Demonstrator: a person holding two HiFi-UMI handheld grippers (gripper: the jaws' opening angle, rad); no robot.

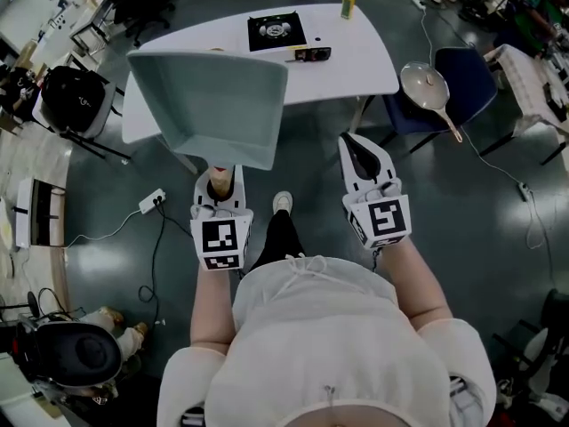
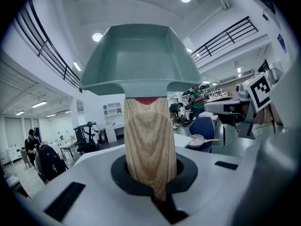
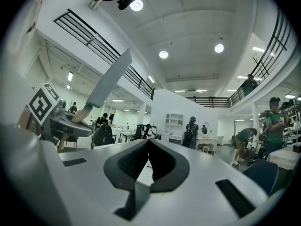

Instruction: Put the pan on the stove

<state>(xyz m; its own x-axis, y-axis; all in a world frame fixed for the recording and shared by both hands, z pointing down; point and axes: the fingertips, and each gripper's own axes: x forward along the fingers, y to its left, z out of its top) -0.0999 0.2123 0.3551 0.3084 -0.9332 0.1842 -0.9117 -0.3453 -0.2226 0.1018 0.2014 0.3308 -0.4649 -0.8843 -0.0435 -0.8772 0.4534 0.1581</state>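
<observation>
Left gripper (image 1: pixel 220 194) has its jaws clamped tight on the wooden handle (image 2: pixel 149 140) of the teal square pan (image 1: pixel 209 105). The pan is up in the air, over the near left edge of the white surface (image 1: pixel 356 65). The stove (image 1: pixel 276 32) sits at the far side of that surface, well apart from the pan. Right gripper (image 1: pixel 358 149) is on the right, jaws closed with nothing in them. There's also a round pan (image 1: pixel 428 85) on a blue chair (image 1: pixel 471 74) off to the right.
</observation>
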